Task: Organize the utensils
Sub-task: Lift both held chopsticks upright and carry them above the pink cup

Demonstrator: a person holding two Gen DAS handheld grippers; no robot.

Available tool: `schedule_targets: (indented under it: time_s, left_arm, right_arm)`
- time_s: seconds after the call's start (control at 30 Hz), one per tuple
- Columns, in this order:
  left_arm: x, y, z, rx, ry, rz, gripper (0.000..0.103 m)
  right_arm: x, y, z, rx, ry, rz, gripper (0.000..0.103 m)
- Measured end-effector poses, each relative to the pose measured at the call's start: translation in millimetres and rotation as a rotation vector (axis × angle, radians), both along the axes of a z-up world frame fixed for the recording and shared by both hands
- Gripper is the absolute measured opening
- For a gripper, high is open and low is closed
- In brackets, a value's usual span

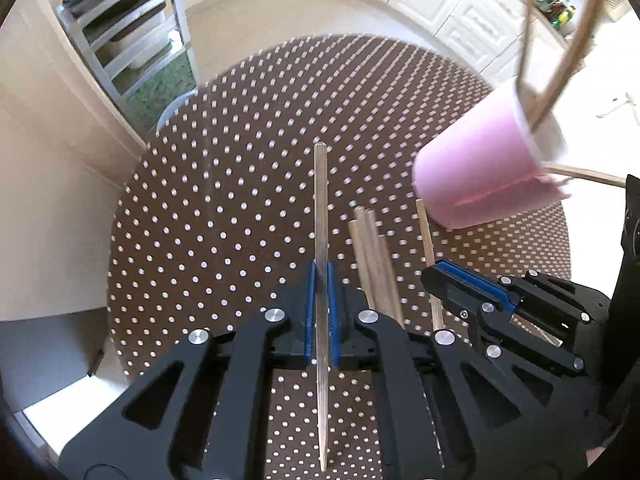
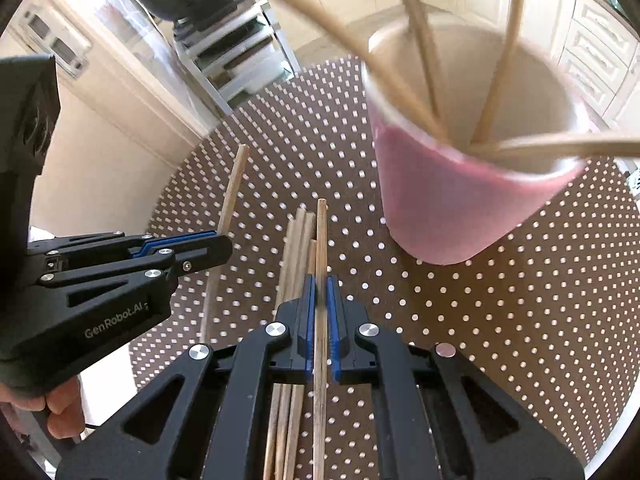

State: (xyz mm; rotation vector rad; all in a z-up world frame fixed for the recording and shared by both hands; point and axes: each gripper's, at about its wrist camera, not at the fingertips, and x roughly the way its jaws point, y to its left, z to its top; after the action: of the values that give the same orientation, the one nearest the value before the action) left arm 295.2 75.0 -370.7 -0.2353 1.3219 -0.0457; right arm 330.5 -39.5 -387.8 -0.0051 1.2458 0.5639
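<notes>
My left gripper [image 1: 321,280] is shut on a wooden chopstick [image 1: 321,200] that points forward above the dotted table. My right gripper [image 2: 320,292] is shut on another chopstick [image 2: 321,236], above a small pile of loose chopsticks [image 2: 298,240] lying on the table. The pile also shows in the left wrist view [image 1: 374,256]. A pink cup [image 2: 452,200] stands ahead to the right with several chopsticks [image 2: 496,92] in it; it also shows in the left wrist view [image 1: 480,172]. The right gripper [image 1: 460,280] shows in the left view, the left gripper [image 2: 216,246] in the right view.
The round table [image 1: 240,184] has a brown cloth with white dots. A metal shelf rack [image 1: 132,36] stands beyond its far left edge. White cabinets [image 1: 452,4] line the far right wall. A person's hand [image 2: 52,408] holds the left gripper.
</notes>
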Motion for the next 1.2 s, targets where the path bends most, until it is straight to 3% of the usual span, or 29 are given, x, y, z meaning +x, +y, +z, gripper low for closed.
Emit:
schedule_targets:
  time_s: [0.63,1.2]
  left_arm:
    - [-80,-12,143,-0.036,-0.298,-0.07,0.006]
    - [-85,-41,232,-0.065,-0.513,-0.099,0.006]
  right_arm:
    - [-55,-44,132,0.096,-0.269,-0.073,0.005]
    - [-50,-72,213,0.114,-0.496,-0.149,0.005]
